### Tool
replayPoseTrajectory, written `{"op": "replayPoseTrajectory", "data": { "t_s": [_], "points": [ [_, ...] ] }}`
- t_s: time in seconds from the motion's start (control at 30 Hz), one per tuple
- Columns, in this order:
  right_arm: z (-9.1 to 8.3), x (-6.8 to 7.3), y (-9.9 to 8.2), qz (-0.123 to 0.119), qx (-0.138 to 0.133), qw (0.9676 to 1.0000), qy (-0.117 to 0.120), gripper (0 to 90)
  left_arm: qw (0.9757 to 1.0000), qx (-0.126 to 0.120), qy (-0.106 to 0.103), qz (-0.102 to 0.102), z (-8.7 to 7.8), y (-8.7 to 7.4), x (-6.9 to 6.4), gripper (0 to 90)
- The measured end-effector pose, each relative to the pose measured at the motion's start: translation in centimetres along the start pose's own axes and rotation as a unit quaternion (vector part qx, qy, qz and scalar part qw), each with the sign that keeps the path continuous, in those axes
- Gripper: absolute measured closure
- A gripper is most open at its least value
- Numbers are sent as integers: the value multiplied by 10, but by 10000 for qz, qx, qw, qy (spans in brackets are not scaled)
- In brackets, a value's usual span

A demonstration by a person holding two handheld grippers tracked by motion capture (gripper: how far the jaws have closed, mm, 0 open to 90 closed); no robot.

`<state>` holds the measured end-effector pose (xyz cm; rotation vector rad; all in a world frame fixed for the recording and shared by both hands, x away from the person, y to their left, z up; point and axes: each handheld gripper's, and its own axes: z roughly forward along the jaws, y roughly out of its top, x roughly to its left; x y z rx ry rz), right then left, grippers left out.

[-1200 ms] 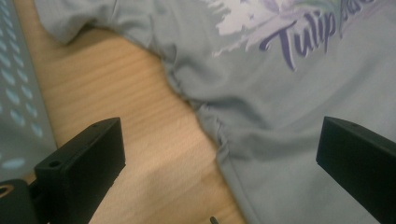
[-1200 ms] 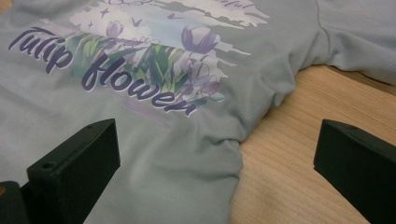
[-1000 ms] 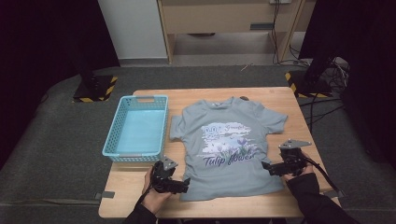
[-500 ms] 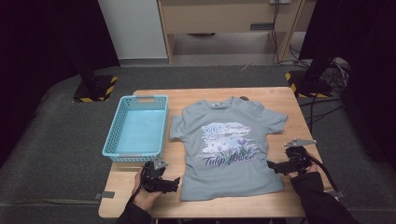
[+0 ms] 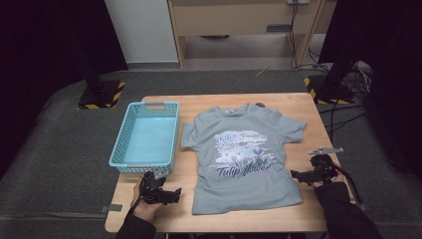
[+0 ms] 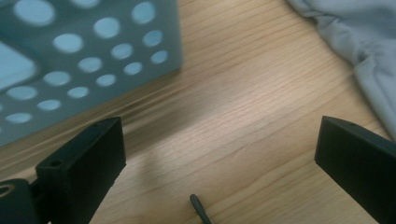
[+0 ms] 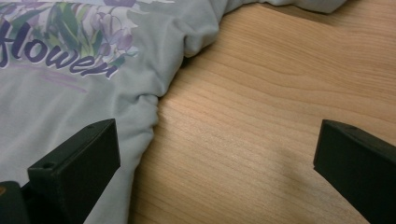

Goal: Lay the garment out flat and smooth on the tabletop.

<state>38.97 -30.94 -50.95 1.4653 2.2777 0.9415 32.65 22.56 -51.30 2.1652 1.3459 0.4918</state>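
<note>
Down at the near edge of the wooden surface [image 5: 298, 107], the left gripper [image 5: 175, 193] sits close to the near left corner, held in a hand [image 5: 144, 201], with its jaws spread wide and nothing between them. In the left gripper view those jaws just frame bare wood, with the basket's perforated wall up top and a bit of grey cloth off at the far right.

The right gripper [image 5: 295, 175] is over by the right edge, a little farther in, also with its jaws spread and empty. Its own view shows one jaw hanging over the shirt's side hem and the other over bare wood, so it's right beside the cloth, but I can't tell if it's touching.

The grey t-shirt [image 5: 244, 149] lies flat, print side up, in the middle of the surface, hem toward the near edge and collar toward the far edge. You can read "Tulip flower" on it.

The light blue basket [image 5: 119, 149] stands just left of the shirt, along the left edge.
</note>
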Motion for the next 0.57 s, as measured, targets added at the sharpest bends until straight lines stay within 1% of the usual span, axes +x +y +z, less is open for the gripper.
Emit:
{"op": "replayPoseTrajectory", "data": {
  "t_s": [0.2, 0.33, 0.57],
  "points": [
    [1, -8, -2, 67, 37, 10000, -39, 5, 9998, 88, 129, -108, 0, -5, 14, 6],
    [2, -16, -4, 122, 75, 9999, -86, 5, 9994, 154, 240, -208, 1, -9, 23, 5],
    [4, -32, -9, 300, 175, 9991, -260, 5, 9986, 263, 327, -307, 4, -13, 33, 0]
  ]
}}
